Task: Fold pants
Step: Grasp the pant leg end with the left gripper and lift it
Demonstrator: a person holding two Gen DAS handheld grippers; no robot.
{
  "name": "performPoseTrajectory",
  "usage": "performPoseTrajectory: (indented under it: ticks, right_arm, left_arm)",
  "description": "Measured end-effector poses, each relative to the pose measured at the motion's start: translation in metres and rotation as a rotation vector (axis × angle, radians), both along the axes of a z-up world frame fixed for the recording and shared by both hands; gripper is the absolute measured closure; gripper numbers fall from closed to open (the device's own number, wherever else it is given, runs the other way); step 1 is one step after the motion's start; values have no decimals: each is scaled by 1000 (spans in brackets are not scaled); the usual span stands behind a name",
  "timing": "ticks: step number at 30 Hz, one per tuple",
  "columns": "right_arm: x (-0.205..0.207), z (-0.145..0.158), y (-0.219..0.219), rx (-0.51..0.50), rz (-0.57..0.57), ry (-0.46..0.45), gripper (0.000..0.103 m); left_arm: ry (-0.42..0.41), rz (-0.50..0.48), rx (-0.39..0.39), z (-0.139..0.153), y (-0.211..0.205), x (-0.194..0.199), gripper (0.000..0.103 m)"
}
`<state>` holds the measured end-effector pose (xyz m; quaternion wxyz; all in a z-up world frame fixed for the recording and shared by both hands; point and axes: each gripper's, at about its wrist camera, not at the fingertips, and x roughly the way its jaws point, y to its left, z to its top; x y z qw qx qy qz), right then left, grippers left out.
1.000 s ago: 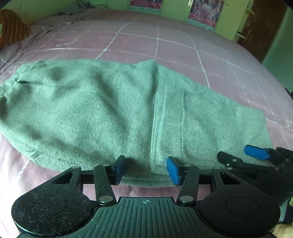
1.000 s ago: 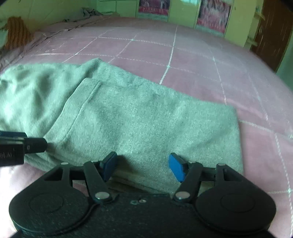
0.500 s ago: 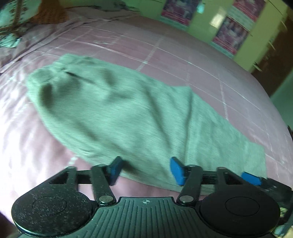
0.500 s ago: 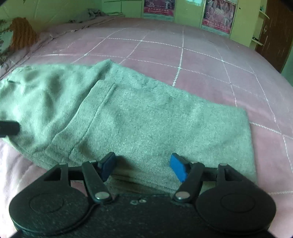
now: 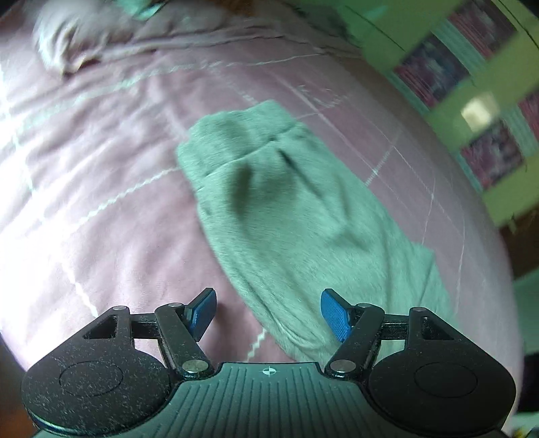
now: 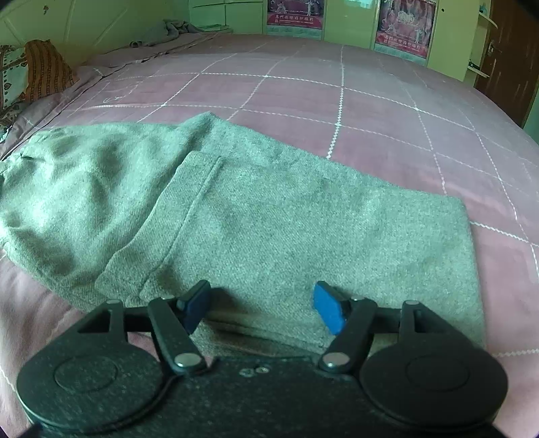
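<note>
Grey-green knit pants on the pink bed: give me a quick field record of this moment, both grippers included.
garment: grey-green knit pants, lying flat, already folded over on themselves
surface: pink quilted bedspread with white stitched grid
left gripper: open, empty, pointing along the pants, view motion-blurred
right gripper: open, empty, at the near edge of the pants
waistband end: far from the left gripper
background: posters on green wall

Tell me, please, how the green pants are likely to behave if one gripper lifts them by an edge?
The green pants would probably drape and sag rather than hold shape: the fabric already shows soft wrinkles near the waistband. The folded-over leg layer lies loose, so it may slide open. The knit looks thick, so likely not slippery.
</note>
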<state>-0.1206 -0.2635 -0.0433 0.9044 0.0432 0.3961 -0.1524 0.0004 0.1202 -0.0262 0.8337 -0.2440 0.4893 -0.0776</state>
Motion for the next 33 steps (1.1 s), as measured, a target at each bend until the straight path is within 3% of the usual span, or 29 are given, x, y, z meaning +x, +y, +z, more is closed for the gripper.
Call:
performPoseTrajectory:
  ticks: [4,8,11,15,18,25,28,31,33]
  right_arm:
    - [-1,-1,1,1,-1,-6,33]
    - [-1,-1,0,3,-2,-6,32]
    - [0,-1,0,7,-4,-7,30]
    - [2,-2,0,6,-7,-8,29]
    - [3,-2,0,4,-6,-7,27]
    - [4,-3,0,-1,-8,-14,25]
    - [5,-4,1,-4,-11,-16,25]
    - [4,-4,1,-4,-11,-17,24]
    - [4,-3,1,-2,-10,-18,25]
  left_arm:
    - [55,57,-186,-27,14,11,35]
    - [64,105,-291,-45,19,21,36]
    - [66,122,-331,-54,18,28,50]
    - [79,164,-416,-77,21,36,77]
    - [67,205,-507,-96,21,42,77]
    - [50,256,-537,-112,-5,66,77]
    - [61,280,-528,-113,-12,73,84]
    - [13,250,-428,-90,-24,70,86]
    - [-62,172,-346,-66,-39,70,87]
